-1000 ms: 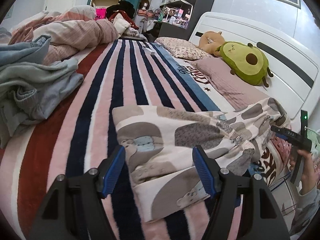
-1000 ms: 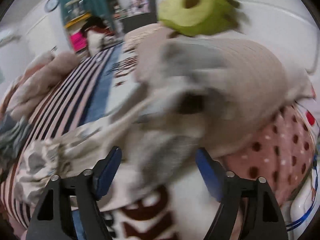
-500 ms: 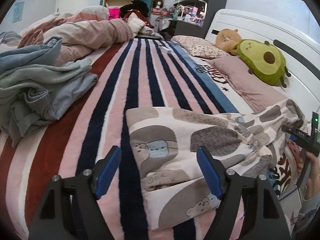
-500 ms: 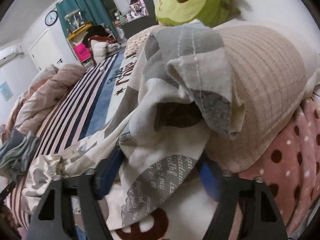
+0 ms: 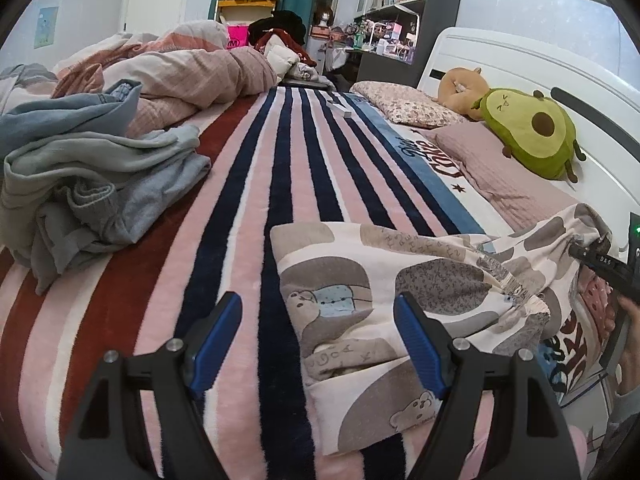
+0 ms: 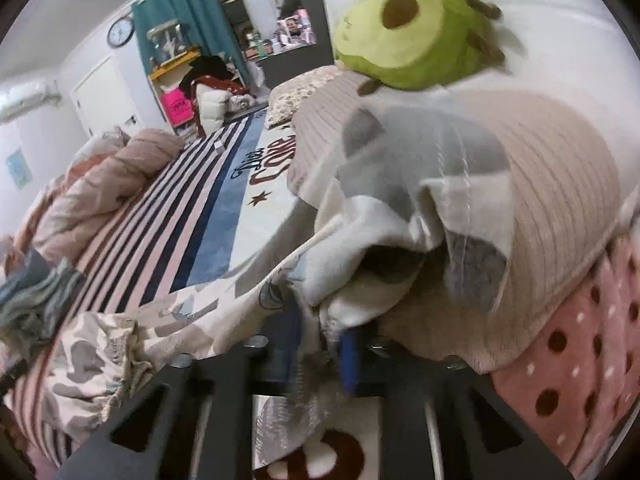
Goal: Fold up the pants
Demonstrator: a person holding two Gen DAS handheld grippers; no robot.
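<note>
Cream pants [image 5: 360, 280] printed with grey patches and bears lie across the striped blanket [image 5: 248, 184]. Their near folded end rests between and just beyond the blue pads of my left gripper [image 5: 318, 344], which stands open and does not touch the cloth. The far end drapes up onto a beige pillow [image 6: 560, 200]. There my right gripper [image 6: 320, 356] has its jaws closing, and its blue pads pinch a bunched edge of the pants [image 6: 400, 220]. In the left wrist view the right gripper [image 5: 592, 256] shows at the right edge with a hand behind it.
A heap of blue-grey clothes [image 5: 88, 184] and a pink duvet [image 5: 192, 76] fill the bed's left side. An avocado plush [image 5: 532, 136], a floral pillow [image 5: 404, 104] and the white headboard [image 5: 520, 64] are on the right. A pink dotted cushion [image 6: 572, 340] lies beside the right gripper.
The right gripper's jaws have come together on the pants' edge, from wide apart a second ago. The left gripper's jaws opened slightly and it tilted a little.
</note>
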